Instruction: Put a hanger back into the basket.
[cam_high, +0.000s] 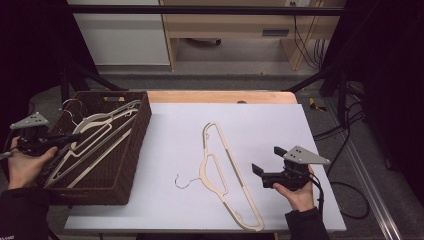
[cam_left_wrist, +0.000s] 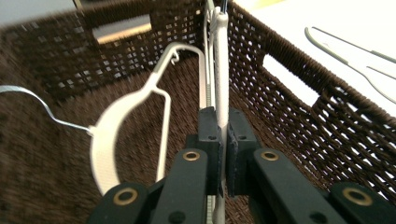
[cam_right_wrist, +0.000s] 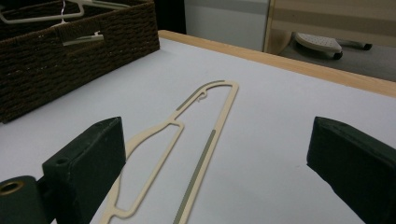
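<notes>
A cream clothes hanger (cam_high: 225, 170) with a wire hook lies flat on the white table top (cam_high: 280, 125), and the right gripper view looks along it (cam_right_wrist: 196, 140). My right gripper (cam_high: 265, 167) hovers just right of it, jaws wide open with nothing between them (cam_right_wrist: 215, 172). At the left, my left gripper (cam_high: 70, 137) is shut on the bar of another cream hanger (cam_left_wrist: 220, 70) inside the dark wicker basket (cam_high: 135, 145). A second hanger (cam_left_wrist: 121, 130) rests in the basket beside it.
The basket's woven walls (cam_left_wrist: 299, 93) rise close around the left gripper. The table's wooden far edge (cam_high: 220, 96) and right edge border the white top. Cables (cam_high: 350, 195) trail on the floor to the right.
</notes>
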